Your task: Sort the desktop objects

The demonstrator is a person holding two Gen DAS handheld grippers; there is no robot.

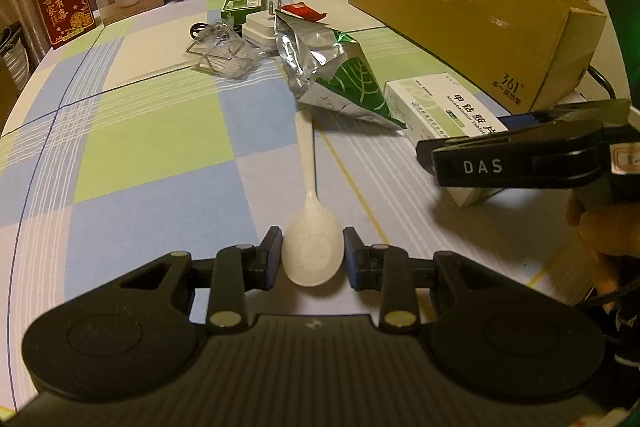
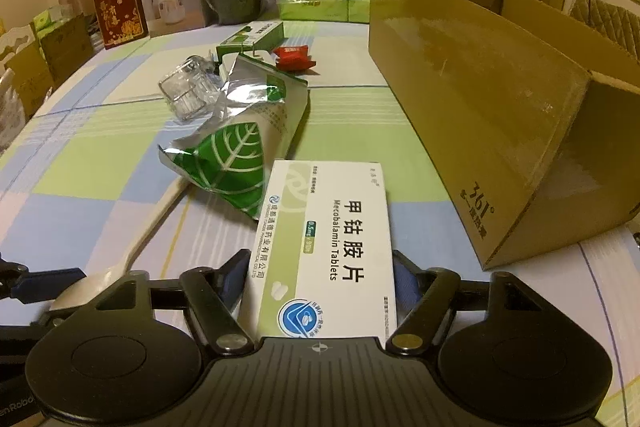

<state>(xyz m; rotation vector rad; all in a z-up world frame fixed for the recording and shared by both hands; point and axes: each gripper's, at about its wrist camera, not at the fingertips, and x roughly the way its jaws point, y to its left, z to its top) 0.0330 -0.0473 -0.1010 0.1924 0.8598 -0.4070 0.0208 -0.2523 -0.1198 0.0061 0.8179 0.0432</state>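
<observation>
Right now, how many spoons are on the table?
1. The white spoon lies on the checked tablecloth, bowl between the left claw pads, handle tip under the green foil bag. Others may be hidden.

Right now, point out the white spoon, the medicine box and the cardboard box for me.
white spoon (image 1: 313,255): left wrist view, on its bowl between the fingers.
medicine box (image 2: 332,247): right wrist view, middle of its printed top face.
cardboard box (image 2: 472,99): right wrist view, on its long side wall.

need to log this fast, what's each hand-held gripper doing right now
Left hand-held gripper: closed on the white spoon's bowl.
Right hand-held gripper: closed on the medicine box.
</observation>
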